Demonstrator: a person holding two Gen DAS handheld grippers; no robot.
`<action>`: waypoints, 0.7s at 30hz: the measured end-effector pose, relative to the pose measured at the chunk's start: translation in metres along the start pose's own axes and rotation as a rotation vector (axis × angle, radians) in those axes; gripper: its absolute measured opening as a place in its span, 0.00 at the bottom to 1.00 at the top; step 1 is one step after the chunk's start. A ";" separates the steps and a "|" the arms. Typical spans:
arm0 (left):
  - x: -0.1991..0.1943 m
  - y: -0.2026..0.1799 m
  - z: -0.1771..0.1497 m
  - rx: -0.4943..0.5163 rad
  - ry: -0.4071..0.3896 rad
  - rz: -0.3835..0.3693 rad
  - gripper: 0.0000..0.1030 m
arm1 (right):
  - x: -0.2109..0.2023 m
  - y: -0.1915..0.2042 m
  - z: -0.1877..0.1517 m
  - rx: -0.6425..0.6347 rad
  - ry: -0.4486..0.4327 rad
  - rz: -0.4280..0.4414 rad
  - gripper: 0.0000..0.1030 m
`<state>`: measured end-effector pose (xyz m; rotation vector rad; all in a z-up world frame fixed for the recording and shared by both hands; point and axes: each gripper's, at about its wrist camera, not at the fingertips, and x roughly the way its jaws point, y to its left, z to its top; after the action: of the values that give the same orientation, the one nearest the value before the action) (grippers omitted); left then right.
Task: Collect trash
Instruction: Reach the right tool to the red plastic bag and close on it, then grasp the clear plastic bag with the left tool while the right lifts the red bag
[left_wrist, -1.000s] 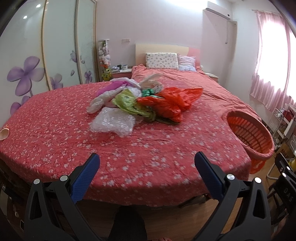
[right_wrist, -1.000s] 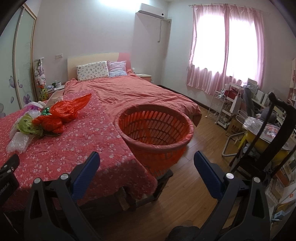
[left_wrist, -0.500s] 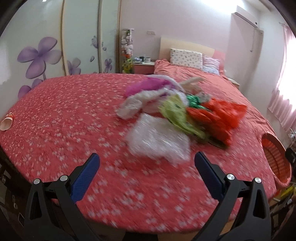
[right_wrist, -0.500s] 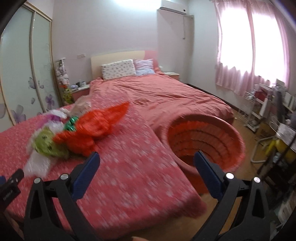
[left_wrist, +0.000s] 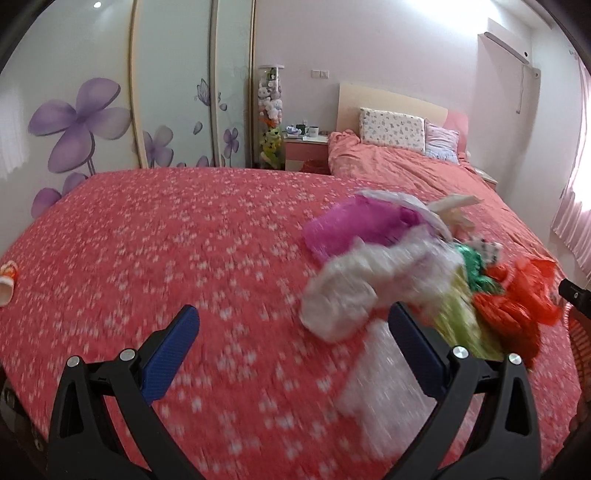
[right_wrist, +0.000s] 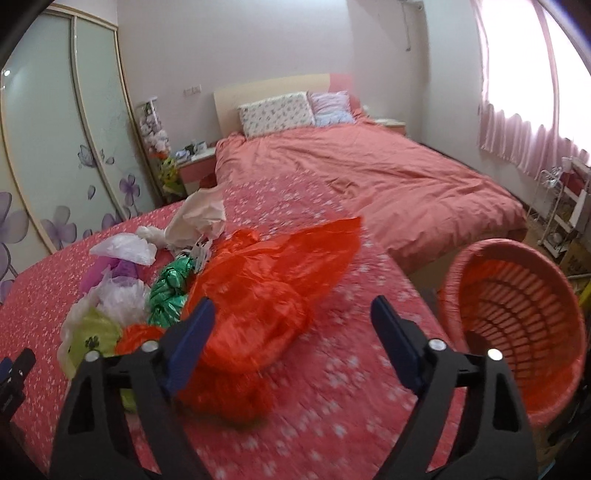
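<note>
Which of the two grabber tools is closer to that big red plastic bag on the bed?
Right. The right gripper has the red plastic bag just ahead, partly between its closing, empty jaws. The left gripper is open, facing the white bags, with the red bag off to its right.

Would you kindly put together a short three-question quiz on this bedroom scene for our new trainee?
1. True or false: the orange basket already holds trash.
2. Which bag lies nearest the right tool: A) the magenta bag, B) the red plastic bag, C) the green foil bag?
3. In a few words, where does the basket stand relative to the floral bedspread?

Key
1. False: only its bare slats show inside.
2. B: it lies between the tool's closing jaws, whose pads do not yet press it.
3. Beside the bedspread's edge, on the window side, tilted toward the camera.
</note>
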<state>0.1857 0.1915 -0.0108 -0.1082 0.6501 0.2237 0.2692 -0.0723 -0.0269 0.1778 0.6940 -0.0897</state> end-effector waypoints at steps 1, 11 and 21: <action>0.007 0.001 0.003 0.002 0.008 -0.008 0.98 | 0.006 0.003 0.001 0.005 0.011 0.011 0.77; 0.048 -0.011 0.017 0.047 0.075 -0.106 0.84 | 0.046 0.020 0.000 -0.035 0.105 0.044 0.57; 0.077 -0.026 0.022 0.097 0.161 -0.165 0.65 | 0.050 -0.009 -0.004 0.002 0.106 0.043 0.26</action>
<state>0.2640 0.1836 -0.0398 -0.0869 0.8071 0.0241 0.3037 -0.0815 -0.0626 0.2009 0.7948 -0.0399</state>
